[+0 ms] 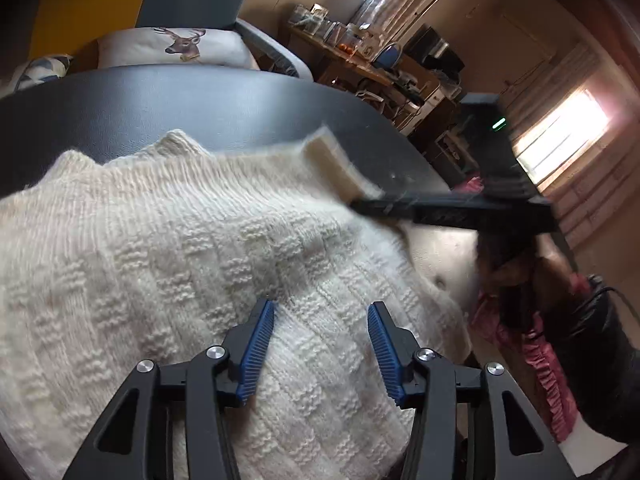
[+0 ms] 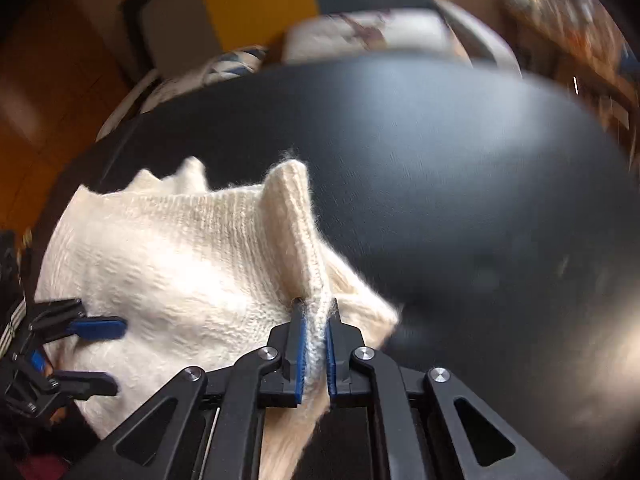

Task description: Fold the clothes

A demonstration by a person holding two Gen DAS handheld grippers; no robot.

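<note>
A cream knitted sweater [image 1: 180, 248] lies on a black table [image 1: 200, 100]. My left gripper [image 1: 322, 312] hovers open over the knit, its blue pads spread wide with nothing between them. In the right wrist view my right gripper [image 2: 316, 318] is shut on the ribbed edge of the sweater [image 2: 176, 264], which stands up in a peak in front of the jaws. The right gripper [image 1: 420, 208] also shows in the left wrist view, blurred, at the sweater's right side. The left gripper [image 2: 100, 354] appears open at the left edge of the right wrist view.
Bare black table [image 2: 460, 200] stretches ahead and right of the sweater. A grey chair with a deer-print cushion [image 1: 176, 46] stands behind the table. A cluttered wooden desk [image 1: 360, 60] sits at the back right. Pink ruffled fabric [image 1: 532, 344] hangs beside the table's right edge.
</note>
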